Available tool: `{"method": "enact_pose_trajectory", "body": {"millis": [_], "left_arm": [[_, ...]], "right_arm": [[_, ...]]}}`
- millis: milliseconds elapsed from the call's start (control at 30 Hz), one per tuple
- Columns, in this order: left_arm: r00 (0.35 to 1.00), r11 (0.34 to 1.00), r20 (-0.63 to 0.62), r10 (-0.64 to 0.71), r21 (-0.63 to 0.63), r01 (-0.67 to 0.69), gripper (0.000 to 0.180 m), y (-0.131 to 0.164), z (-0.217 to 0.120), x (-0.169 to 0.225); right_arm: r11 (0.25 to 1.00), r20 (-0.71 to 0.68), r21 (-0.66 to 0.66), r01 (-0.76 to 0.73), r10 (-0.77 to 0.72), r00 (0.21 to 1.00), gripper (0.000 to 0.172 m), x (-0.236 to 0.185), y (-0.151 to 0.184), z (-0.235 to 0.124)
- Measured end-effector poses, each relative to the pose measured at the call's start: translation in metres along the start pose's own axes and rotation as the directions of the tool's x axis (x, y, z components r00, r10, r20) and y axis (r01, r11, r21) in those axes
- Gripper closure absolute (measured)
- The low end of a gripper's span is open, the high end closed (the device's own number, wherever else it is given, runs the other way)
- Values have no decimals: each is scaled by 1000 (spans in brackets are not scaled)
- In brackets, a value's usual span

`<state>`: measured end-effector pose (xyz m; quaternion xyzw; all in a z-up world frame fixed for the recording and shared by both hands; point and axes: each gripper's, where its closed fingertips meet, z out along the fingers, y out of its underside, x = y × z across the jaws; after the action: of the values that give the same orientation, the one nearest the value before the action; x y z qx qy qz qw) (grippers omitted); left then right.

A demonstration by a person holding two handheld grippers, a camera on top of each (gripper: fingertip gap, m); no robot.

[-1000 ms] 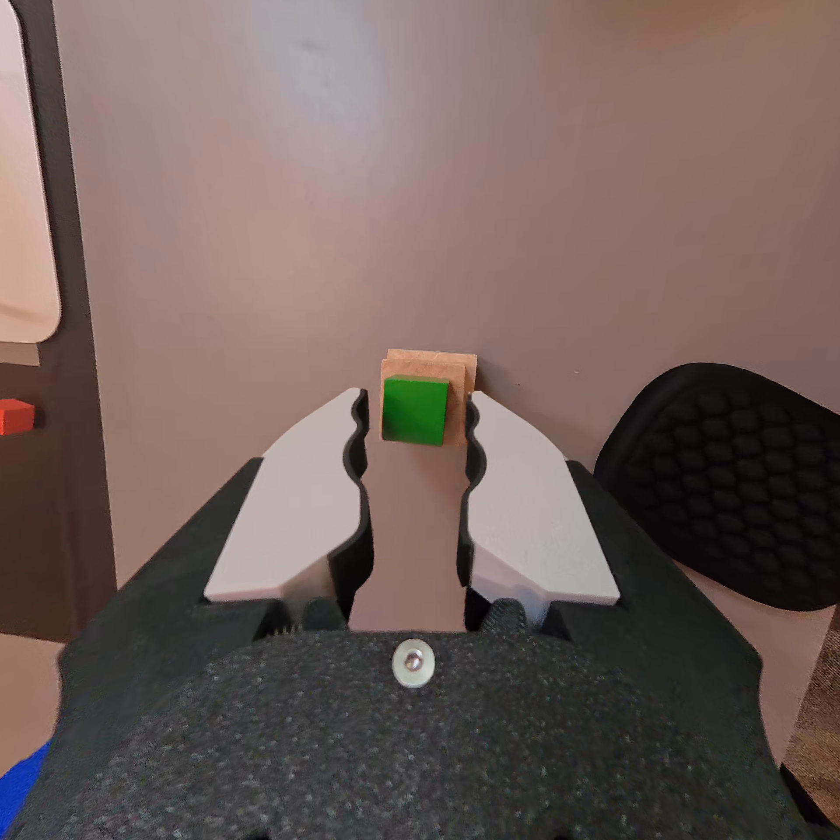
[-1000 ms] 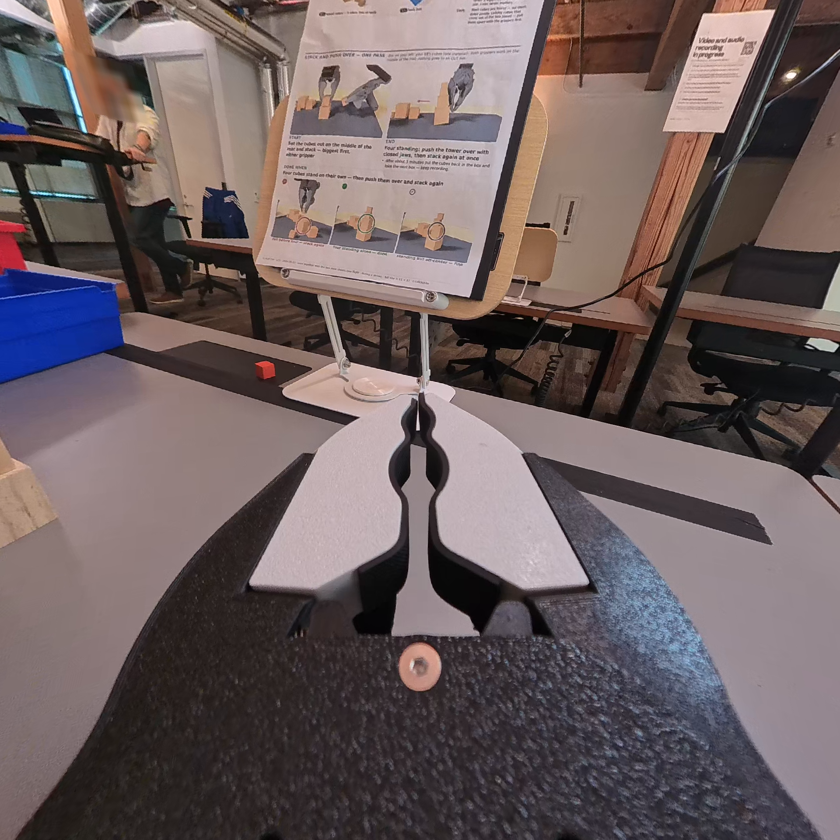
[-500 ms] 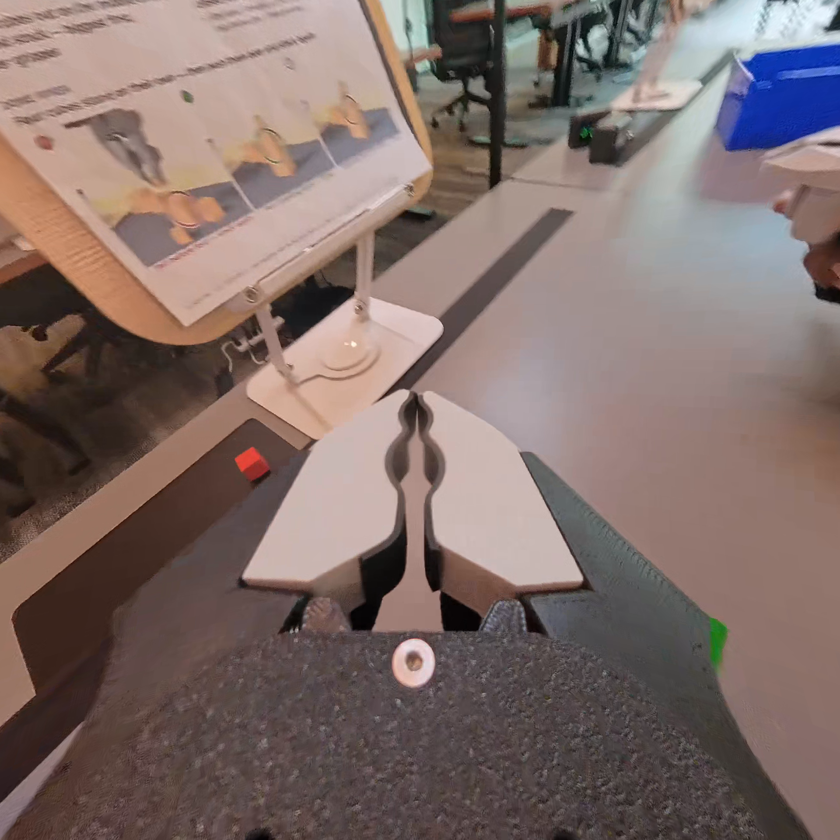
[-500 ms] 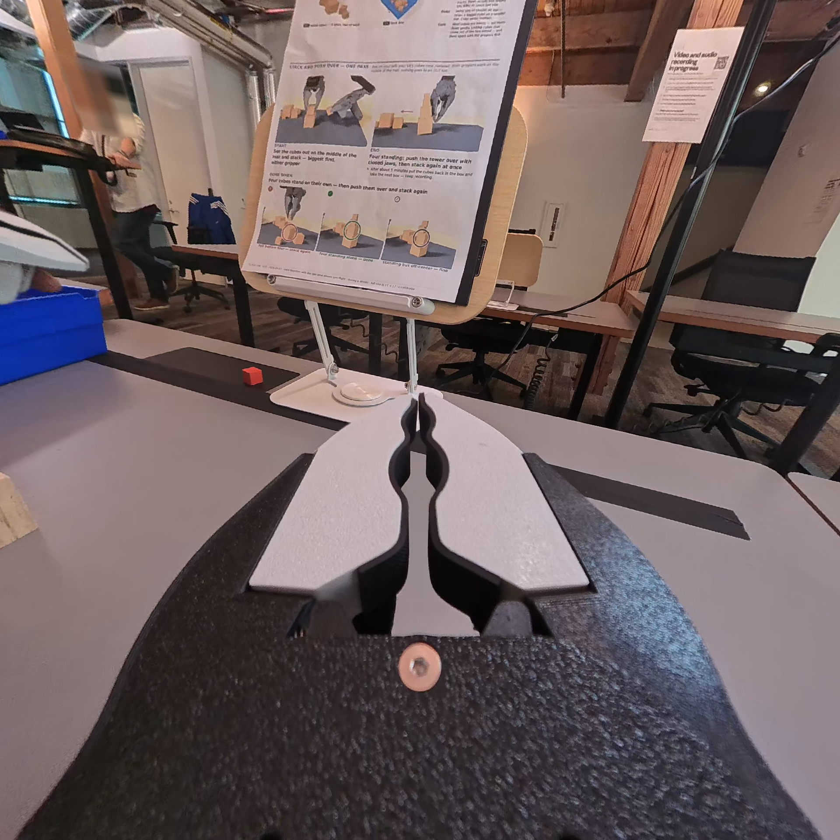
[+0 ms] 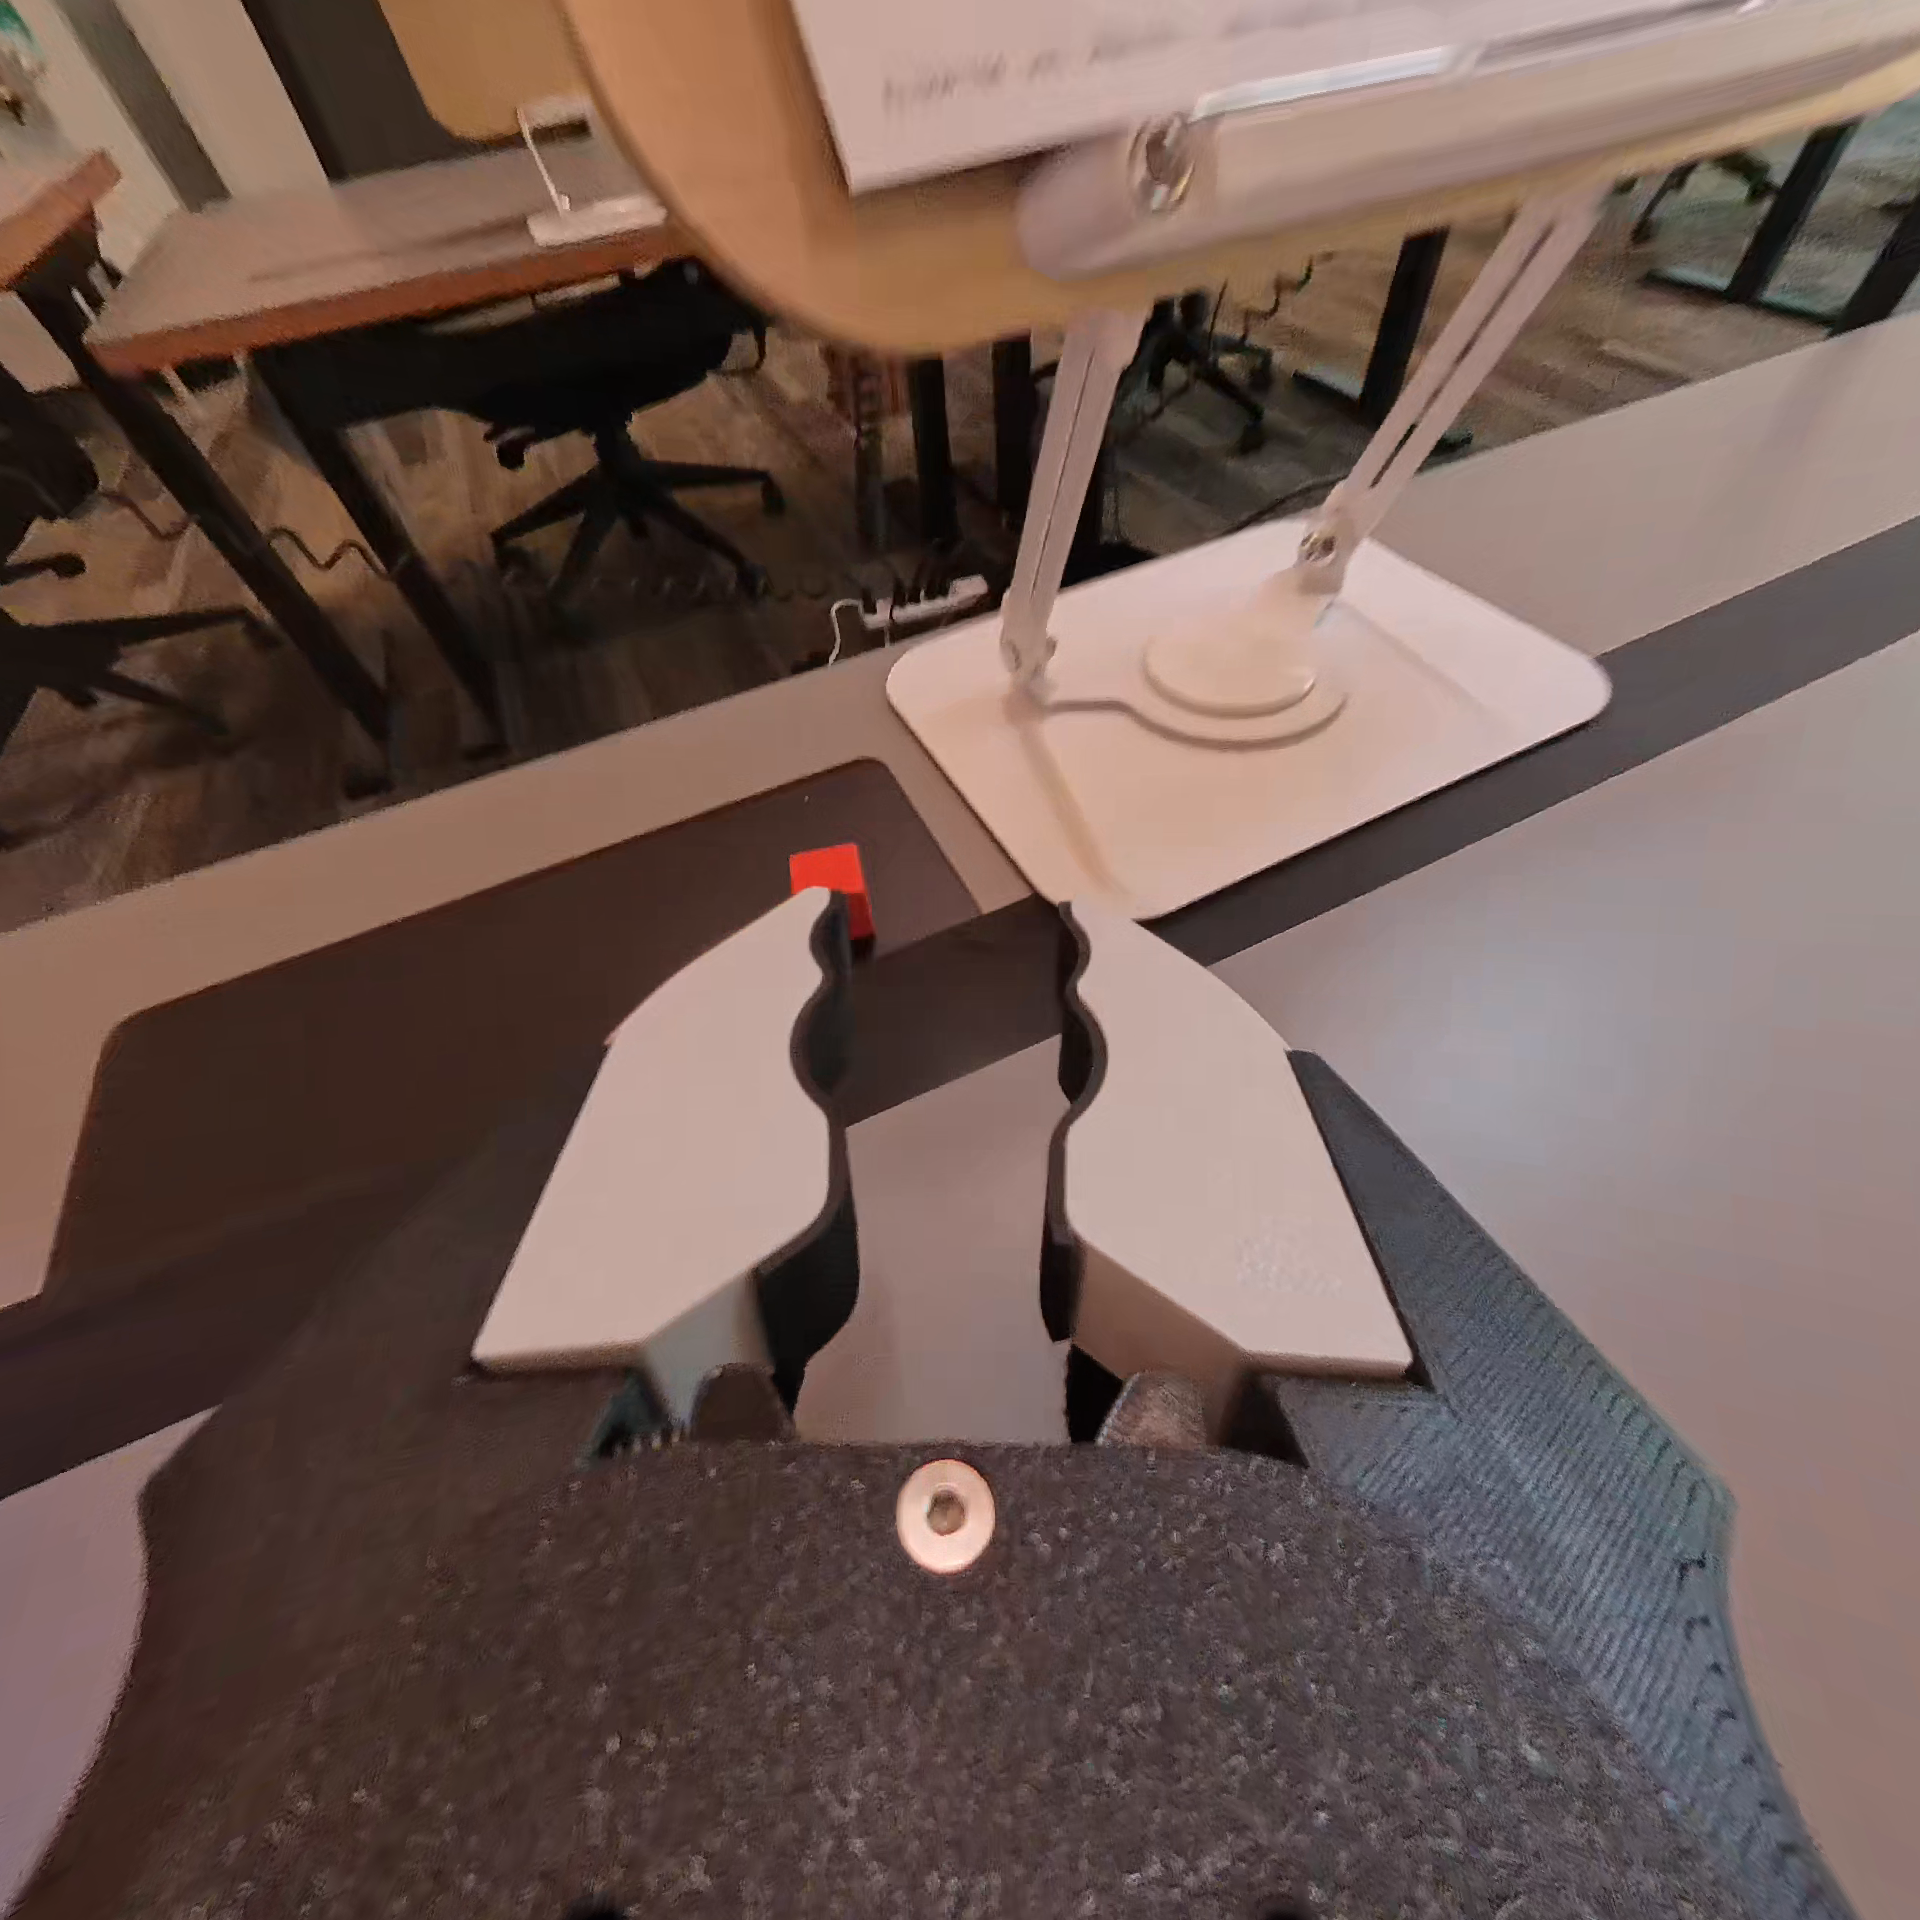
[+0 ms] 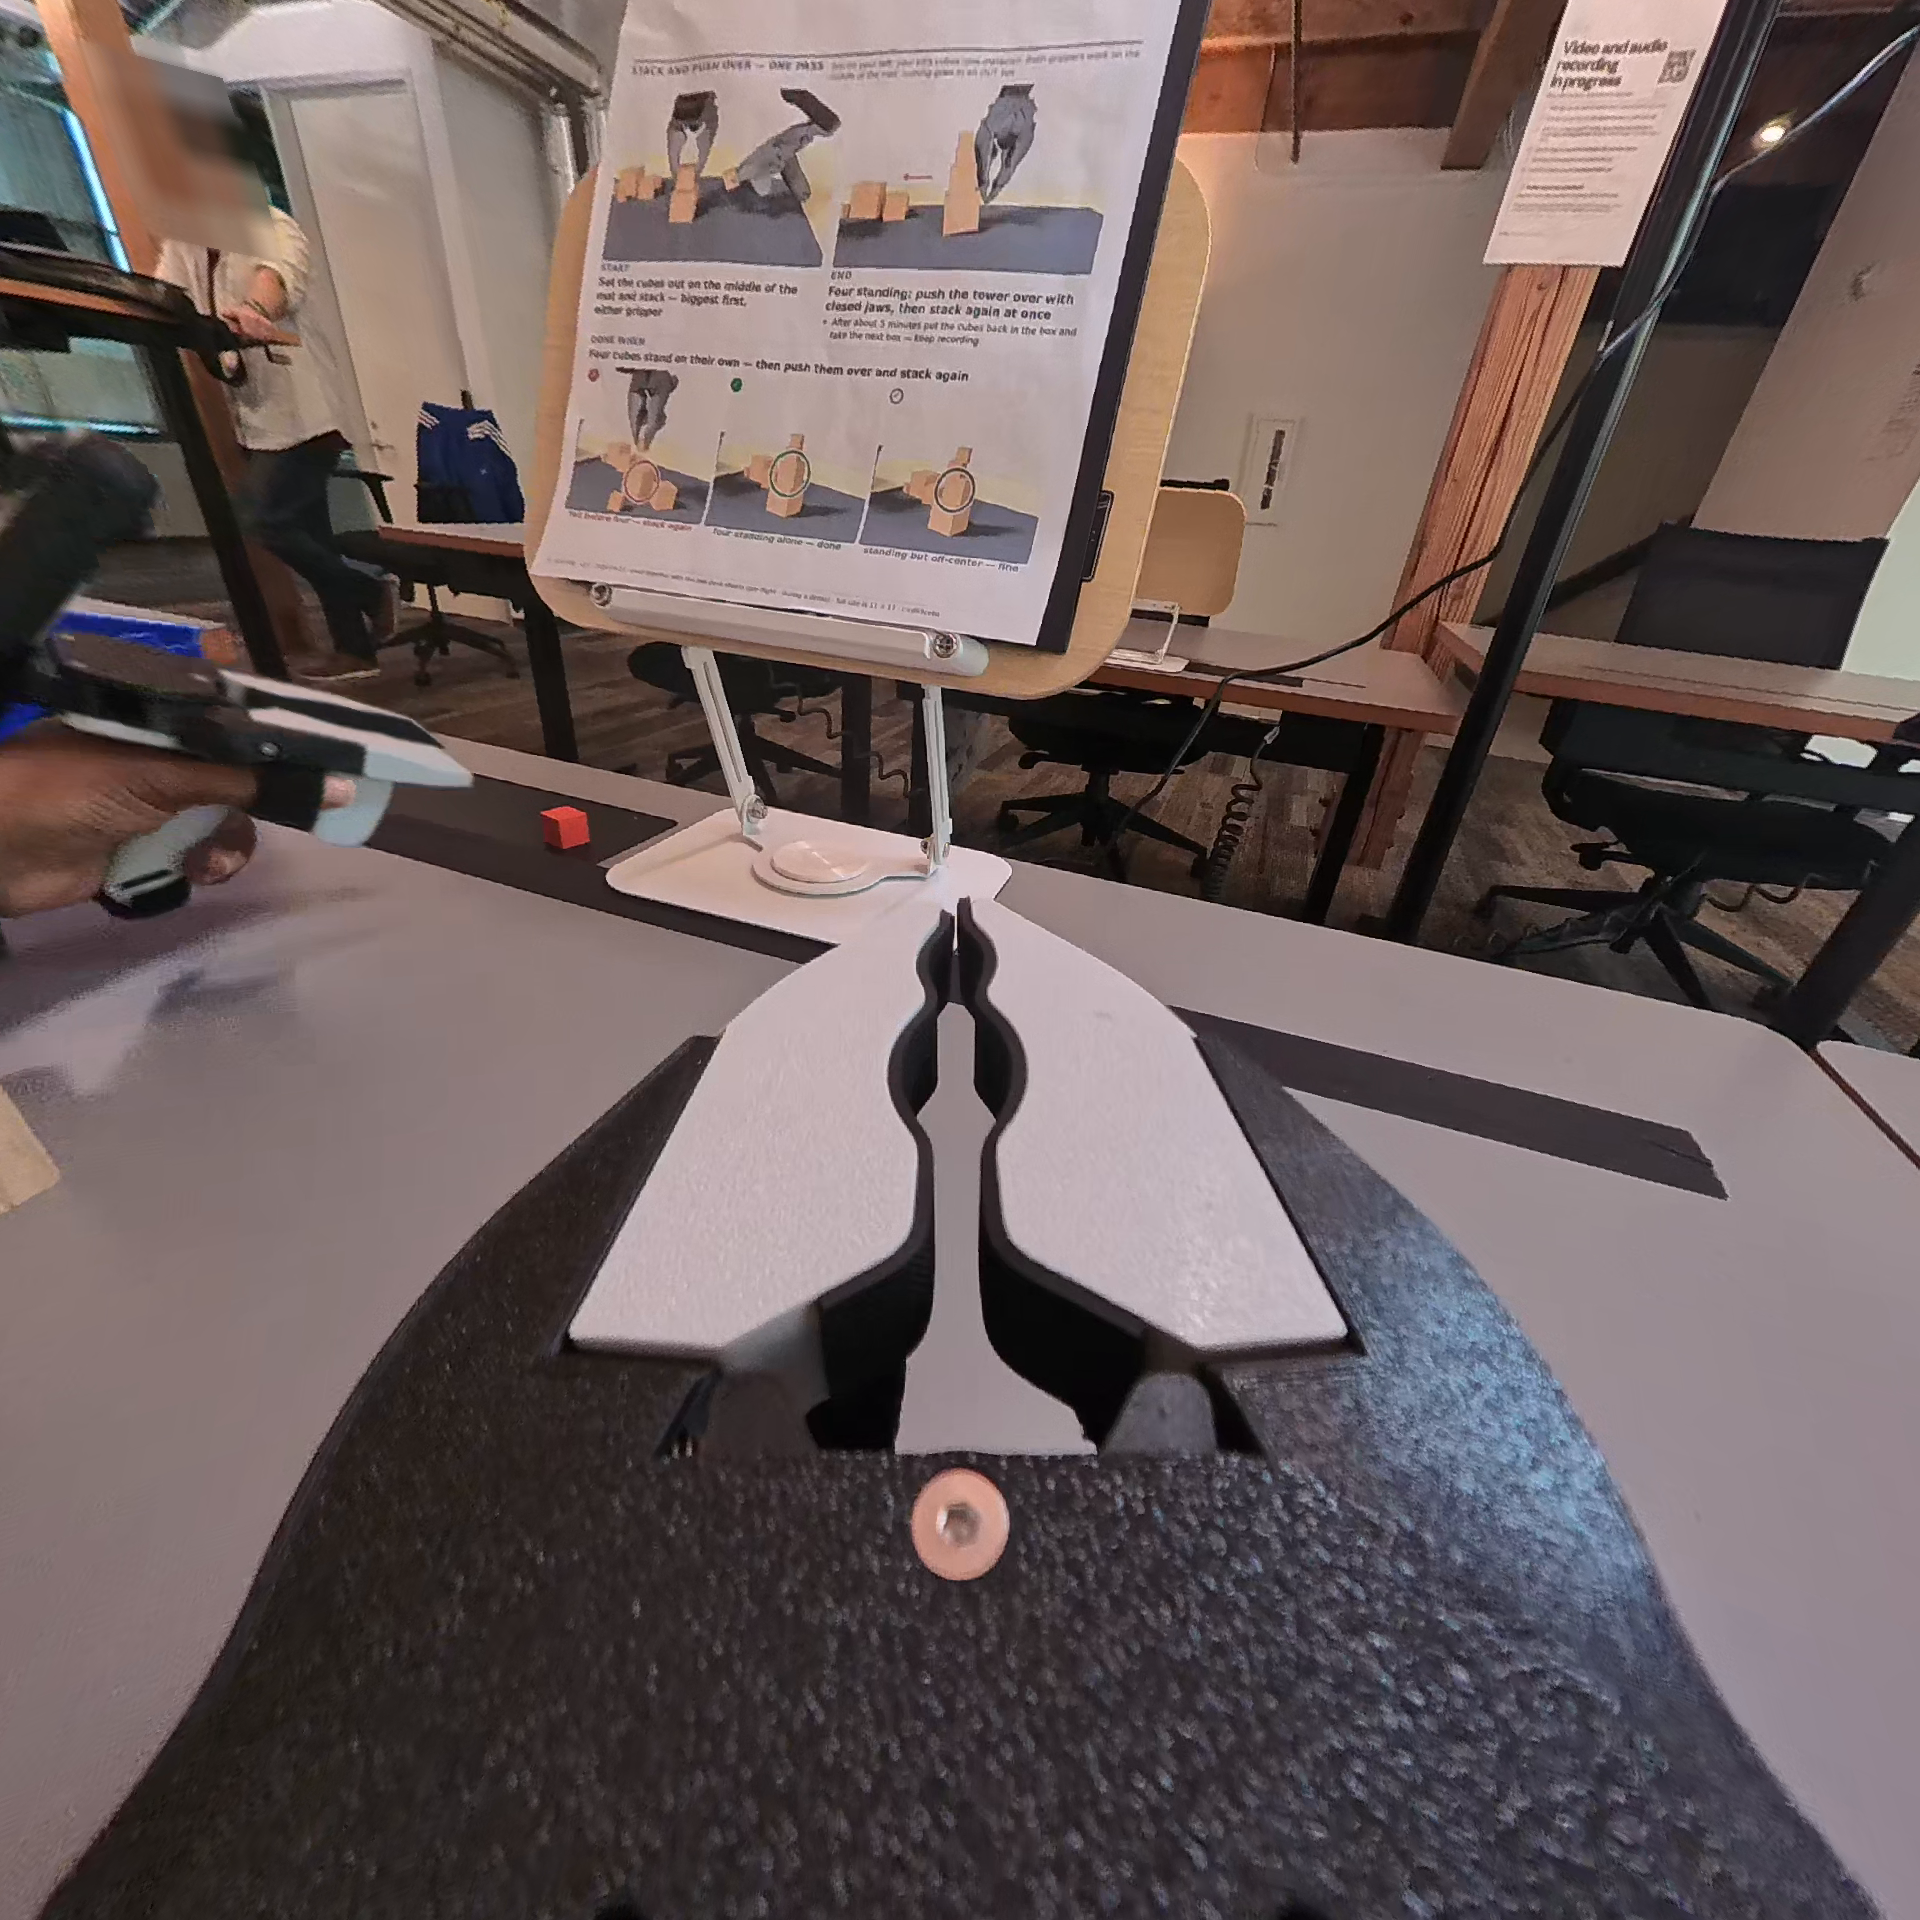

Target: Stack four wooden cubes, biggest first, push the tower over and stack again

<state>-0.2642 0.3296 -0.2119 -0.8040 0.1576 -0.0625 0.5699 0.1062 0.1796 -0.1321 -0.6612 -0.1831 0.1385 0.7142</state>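
table (image 6: 312,1091) matt grey | stand board (image 6: 1164,436) wood | sheet (image 6: 862,312) paper

We see only part of the red cube (image 5: 828,871): the left gripper's (image 5: 945,920) near fingertip covers its lower left corner. The document stand (image 5: 1236,686) loses its board to the top edge, and the sheet on it is blurred. At the far left, the hand (image 6: 73,816) and a pale wooden block (image 6: 19,1158) are cut off.
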Motion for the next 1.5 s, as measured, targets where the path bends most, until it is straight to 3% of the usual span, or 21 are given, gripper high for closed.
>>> {"method": "enact_pose_trajectory", "body": {"millis": [200,367,633,700,833,933,1067,1267,1367,1500], "left_arm": [[1000,984,29,2,-179,3,127,38,32,-20],[999,971,47,27,-240,-15,131,47,54,-32],[989,943,143,-23,-326,69,140,48,86,-38],[985,940,171,11,-339,49,158,49,89,-40],[986,947,165,26,-321,29,158,40,81,-40],[999,973,40,20,-232,-10,158,15,59,-25],[975,989,-191,115,-74,-131,159,-28,4,10],[830,961,-485,275,128,-244,159,-82,-106,69],[732,939,-591,339,161,-306,159,-87,-151,92],[648,923,-669,365,168,-347,159,-79,-188,110]], "right_arm": [[1000,17,-18,-8,8,1000,171,-3,5,3],[999,27,-38,-12,13,1000,171,-5,12,7],[998,22,-54,-25,26,999,171,-1,17,9],[998,23,-54,-29,30,999,171,-1,17,9],[998,31,-44,-36,38,999,171,-1,13,9],[999,30,-34,-38,39,999,171,0,10,7],[999,22,-18,-32,33,999,171,2,4,4],[1000,26,-10,-19,20,999,171,-2,1,3],[1000,25,-18,-9,10,1000,171,-3,4,3],[1000,16,-17,-1,2,1000,171,-2,4,2]]}}
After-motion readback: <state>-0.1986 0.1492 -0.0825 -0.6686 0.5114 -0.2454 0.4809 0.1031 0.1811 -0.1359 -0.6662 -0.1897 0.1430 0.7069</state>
